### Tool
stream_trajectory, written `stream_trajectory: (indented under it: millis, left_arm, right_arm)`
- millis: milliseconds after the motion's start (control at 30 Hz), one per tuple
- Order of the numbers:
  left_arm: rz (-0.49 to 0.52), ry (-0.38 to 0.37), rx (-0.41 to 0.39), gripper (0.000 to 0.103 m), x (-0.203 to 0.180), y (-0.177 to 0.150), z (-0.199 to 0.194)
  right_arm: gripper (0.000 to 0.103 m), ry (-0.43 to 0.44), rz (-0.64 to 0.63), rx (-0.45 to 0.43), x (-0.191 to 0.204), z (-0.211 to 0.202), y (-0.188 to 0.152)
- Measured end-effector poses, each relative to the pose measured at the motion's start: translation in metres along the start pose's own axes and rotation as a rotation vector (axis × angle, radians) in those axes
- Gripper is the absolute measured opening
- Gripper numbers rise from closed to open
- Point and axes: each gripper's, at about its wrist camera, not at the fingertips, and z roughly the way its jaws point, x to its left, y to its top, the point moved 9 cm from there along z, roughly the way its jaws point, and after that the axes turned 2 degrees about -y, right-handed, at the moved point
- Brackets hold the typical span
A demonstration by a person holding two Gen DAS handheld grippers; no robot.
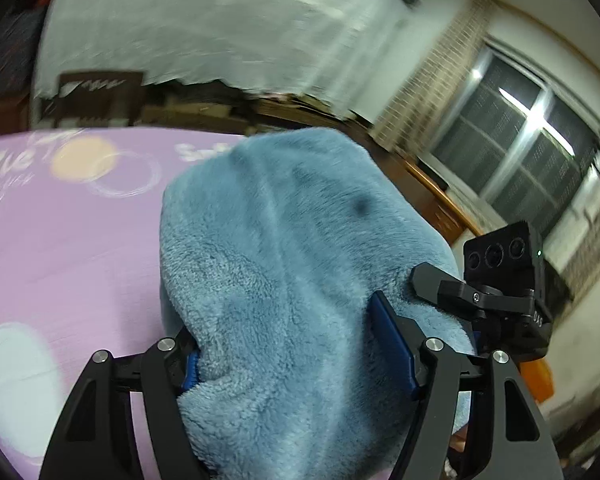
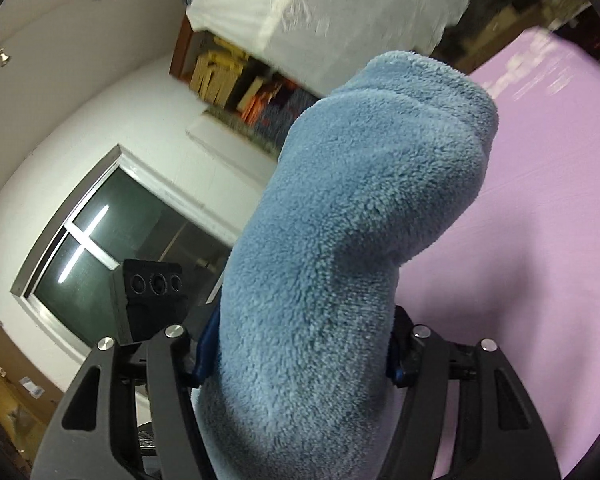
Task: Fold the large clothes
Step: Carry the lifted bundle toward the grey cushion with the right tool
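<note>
A thick blue fleece garment (image 1: 284,248) is bunched between the fingers of my left gripper (image 1: 292,360). Both blue pads (image 1: 392,344) press into the bundle, which bulges up and forward over the purple bed sheet (image 1: 72,248). In the right wrist view another thick fold of the same fleece garment (image 2: 352,200) stands up from my right gripper (image 2: 300,356), whose pads (image 2: 206,344) clamp it on both sides. The two grippers are close together: the right one's camera block (image 1: 500,256) shows at the left view's right edge, and the left one's block (image 2: 152,284) shows beside the right gripper.
The purple sheet (image 2: 540,220) has printed circles and lettering. Behind it, a white cloth (image 1: 204,28) hangs over cluttered shelves (image 2: 236,80). A dark window (image 1: 532,152) and wooden furniture (image 1: 436,196) stand to one side. The background is motion-blurred.
</note>
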Motion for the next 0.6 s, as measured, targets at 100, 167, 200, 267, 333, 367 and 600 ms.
stream_trajectory:
  millis: [100, 167, 200, 267, 333, 367, 600]
  left_arm:
    - [0.06, -0.007, 0.032, 0.07, -0.039, -0.013, 0.033]
    - [0.071, -0.029, 0.067, 0.07, -0.057, -0.025, 0.058]
    - [0.066, -0.045, 0.091, 0.07, -0.063, -0.032, 0.072]
    - [0.05, -0.077, 0.154, 0.07, -0.073, -0.052, 0.102]
    - [0.048, -0.081, 0.213, 0.07, -0.081, -0.073, 0.129]
    - [0.056, -0.069, 0.251, 0.07, -0.083, -0.086, 0.147]
    - [0.134, 0.02, 0.341, 0.074, -0.089, -0.136, 0.208]
  right_arm:
    - [0.063, -0.046, 0.01, -0.055, -0.018, -0.058, -0.007]
    - [0.063, -0.072, 0.036, -0.083, -0.036, -0.091, -0.014]
    - [0.063, -0.08, 0.051, -0.093, -0.045, -0.103, -0.018]
    - [0.063, -0.097, 0.09, -0.117, -0.068, -0.13, -0.028]
    - [0.063, -0.125, 0.134, -0.136, -0.097, -0.153, -0.04]
    - [0.063, -0.139, 0.151, -0.142, -0.112, -0.167, -0.046]
    - [0.063, -0.437, 0.252, -0.165, -0.216, -0.228, -0.095]
